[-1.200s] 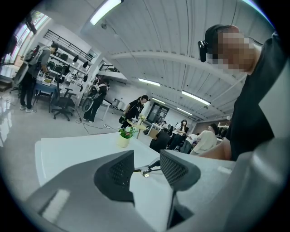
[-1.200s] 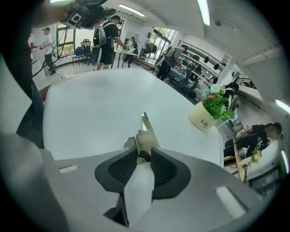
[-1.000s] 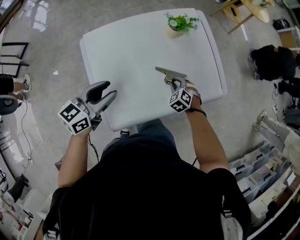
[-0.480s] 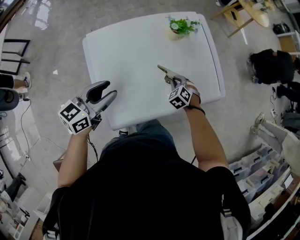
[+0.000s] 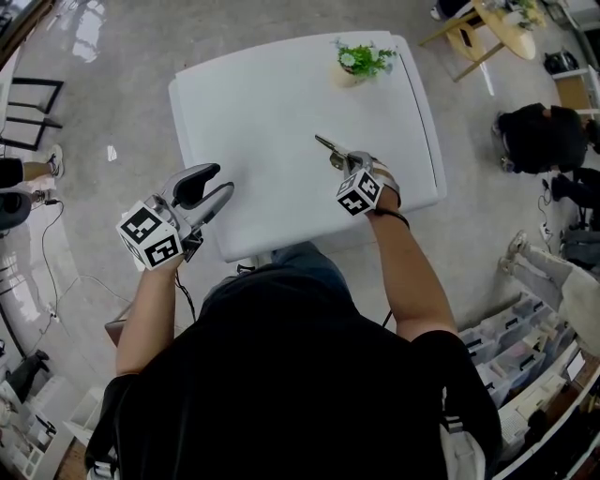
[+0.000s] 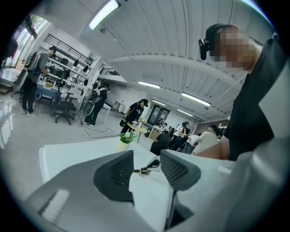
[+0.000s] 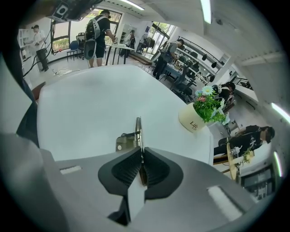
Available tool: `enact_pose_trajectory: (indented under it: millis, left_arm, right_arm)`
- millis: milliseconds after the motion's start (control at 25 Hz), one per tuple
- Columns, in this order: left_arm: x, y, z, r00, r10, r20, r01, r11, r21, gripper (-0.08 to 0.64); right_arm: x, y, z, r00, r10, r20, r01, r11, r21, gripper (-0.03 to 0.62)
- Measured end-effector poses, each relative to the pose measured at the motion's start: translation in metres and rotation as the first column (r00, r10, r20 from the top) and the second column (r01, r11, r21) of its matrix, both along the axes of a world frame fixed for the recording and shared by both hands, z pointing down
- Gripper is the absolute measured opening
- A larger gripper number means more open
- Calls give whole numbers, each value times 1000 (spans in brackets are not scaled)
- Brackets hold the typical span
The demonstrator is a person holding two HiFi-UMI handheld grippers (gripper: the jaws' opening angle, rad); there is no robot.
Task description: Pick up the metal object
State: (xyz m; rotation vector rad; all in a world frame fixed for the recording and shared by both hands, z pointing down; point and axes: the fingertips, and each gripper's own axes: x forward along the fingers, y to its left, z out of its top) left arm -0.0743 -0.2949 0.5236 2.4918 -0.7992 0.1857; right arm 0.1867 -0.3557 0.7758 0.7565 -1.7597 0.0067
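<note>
The metal object [image 5: 330, 149], a small clamp-like piece with a pointed end, lies on the white table [image 5: 272, 94] near its right front. My right gripper [image 5: 349, 167] points steeply down at it. Its jaws have just been closing, and the black pads now press on the object's near end. In the right gripper view the metal object [image 7: 136, 134] sticks out edge-on beyond my right gripper [image 7: 141, 159]. My left gripper [image 5: 212, 186] hangs open and empty over the table's front left edge. The left gripper view shows my left gripper [image 6: 148, 180] framing the distant metal object [image 6: 145, 170].
A potted plant [image 5: 356, 56] stands at the table's far edge, and it also shows as the potted plant [image 7: 200, 113]. Past the right side of the table are a seated person [image 5: 539, 127], a wooden table [image 5: 497, 23] and storage bins [image 5: 525, 347]. Cables cross the floor on the left.
The right gripper's jaws have closed onto the metal object, which now looks narrower, as if turned up on edge. The left gripper has stayed where it was.
</note>
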Motion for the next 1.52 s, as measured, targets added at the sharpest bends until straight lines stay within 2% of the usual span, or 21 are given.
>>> enact_pose_trajectory:
  millis: [640, 1520]
  left_arm:
    - [-8, 5, -11, 1000, 0, -1, 0, 1000, 28, 184]
    - [-26, 36, -30, 996, 80, -25, -77, 992, 99, 184]
  right_arm:
    - [23, 3, -10, 993, 111, 34, -111, 994, 2, 28]
    - [13, 38, -74, 957, 259, 133, -268, 961, 60, 28]
